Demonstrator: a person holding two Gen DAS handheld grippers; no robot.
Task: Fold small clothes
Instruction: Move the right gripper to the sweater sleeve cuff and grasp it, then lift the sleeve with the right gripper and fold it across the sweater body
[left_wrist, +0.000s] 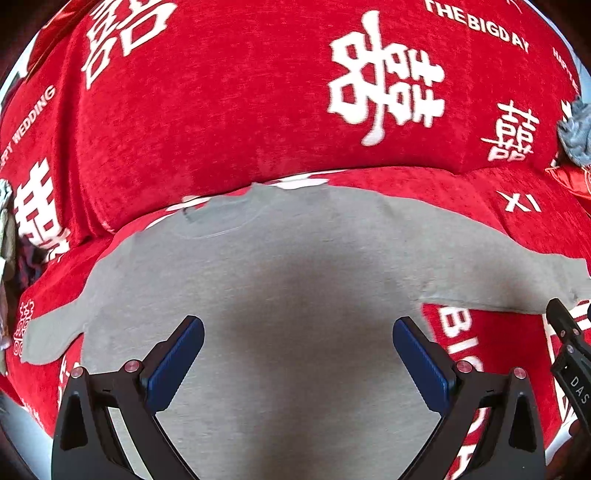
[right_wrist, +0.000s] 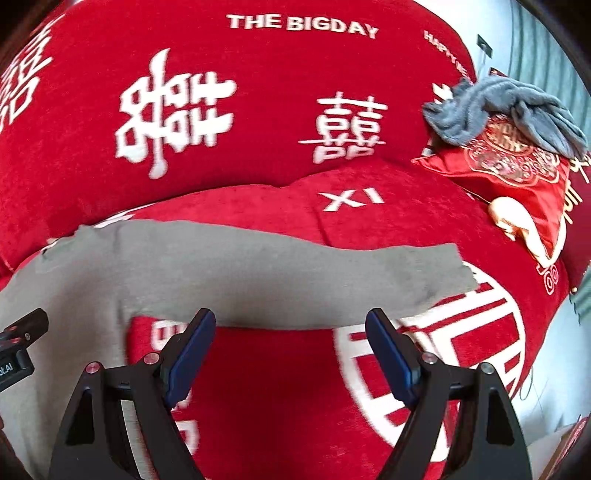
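Note:
A small grey long-sleeved top (left_wrist: 280, 266) lies flat on the red sofa seat, collar toward the backrest, both sleeves spread out. My left gripper (left_wrist: 298, 325) hovers open over the middle of its body, nothing between the blue pads. In the right wrist view the top's right sleeve (right_wrist: 295, 273) stretches across the seat, and my right gripper (right_wrist: 291, 319) stands open just in front of that sleeve's near edge, empty. The right gripper's black body (left_wrist: 569, 354) shows at the right edge of the left wrist view; the left one (right_wrist: 18, 347) shows at the left of the right wrist view.
The sofa cover (right_wrist: 258, 110) is red with white characters and lettering. A crumpled grey-blue garment (right_wrist: 506, 110) lies on a red embroidered cushion (right_wrist: 517, 177) at the far right of the sofa. More cloth (left_wrist: 7, 229) sits at the sofa's left end.

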